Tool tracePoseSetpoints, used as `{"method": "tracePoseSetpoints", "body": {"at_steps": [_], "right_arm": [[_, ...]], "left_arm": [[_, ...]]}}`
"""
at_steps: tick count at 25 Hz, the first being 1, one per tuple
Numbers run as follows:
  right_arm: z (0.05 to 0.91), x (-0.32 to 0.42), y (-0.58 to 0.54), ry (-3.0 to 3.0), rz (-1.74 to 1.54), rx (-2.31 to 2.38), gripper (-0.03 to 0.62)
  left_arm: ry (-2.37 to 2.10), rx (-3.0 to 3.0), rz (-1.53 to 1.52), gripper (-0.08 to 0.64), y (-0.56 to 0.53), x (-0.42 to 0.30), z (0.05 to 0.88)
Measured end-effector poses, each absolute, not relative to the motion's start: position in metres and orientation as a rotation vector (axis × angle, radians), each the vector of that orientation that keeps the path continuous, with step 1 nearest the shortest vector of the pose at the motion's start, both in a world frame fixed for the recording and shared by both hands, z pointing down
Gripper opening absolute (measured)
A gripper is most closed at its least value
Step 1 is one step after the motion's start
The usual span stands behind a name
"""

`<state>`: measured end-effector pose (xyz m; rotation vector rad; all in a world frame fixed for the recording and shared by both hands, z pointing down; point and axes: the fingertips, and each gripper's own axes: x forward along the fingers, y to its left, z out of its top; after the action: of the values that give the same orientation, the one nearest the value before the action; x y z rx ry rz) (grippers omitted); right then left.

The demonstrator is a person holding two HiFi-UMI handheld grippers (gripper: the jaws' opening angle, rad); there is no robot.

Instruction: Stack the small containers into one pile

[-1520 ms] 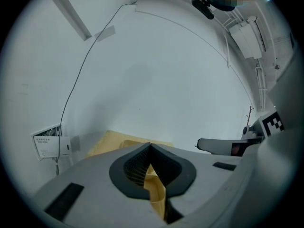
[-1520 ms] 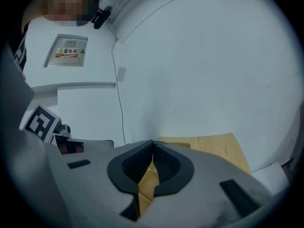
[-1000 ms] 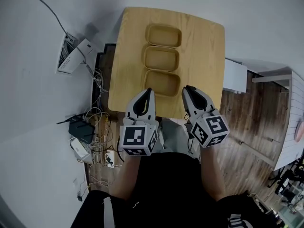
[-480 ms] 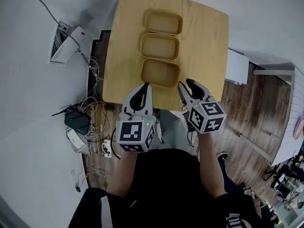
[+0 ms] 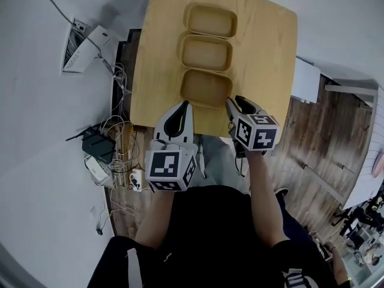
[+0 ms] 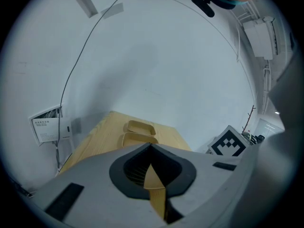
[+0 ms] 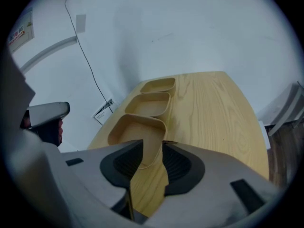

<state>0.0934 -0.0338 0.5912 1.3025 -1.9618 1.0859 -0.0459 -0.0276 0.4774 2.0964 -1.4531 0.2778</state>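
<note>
R gripper (image 5: 236,103) nearer: jaws just opened wide, easing in a bit, astride near-right corner wall of nearest container (image 5: 207,89), by table's (image 5: 267,53) near edge. L gripper (image 5: 182,108) jaws together, empty.

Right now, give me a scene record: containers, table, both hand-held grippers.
containers: three in a row, none stacked: far container, middle container, near container
table: wooden, bears all three
left hand-held gripper: shut, nothing held
right hand-held gripper: open; jaws have just been opening, then narrowed slightly; near container's corner rim between them, not clamped
</note>
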Motion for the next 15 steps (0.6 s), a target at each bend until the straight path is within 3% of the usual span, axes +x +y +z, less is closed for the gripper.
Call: {"method": "tracePoseSetpoints", "body": {"at_steps": [15], "right_arm": [[0.626,0.094,-0.042,-1.848,1.188,1.317,0.094]], "left_arm": [[-1.480,2.051,0.333,0.002,-0.042,-0.066,0.496]]}}
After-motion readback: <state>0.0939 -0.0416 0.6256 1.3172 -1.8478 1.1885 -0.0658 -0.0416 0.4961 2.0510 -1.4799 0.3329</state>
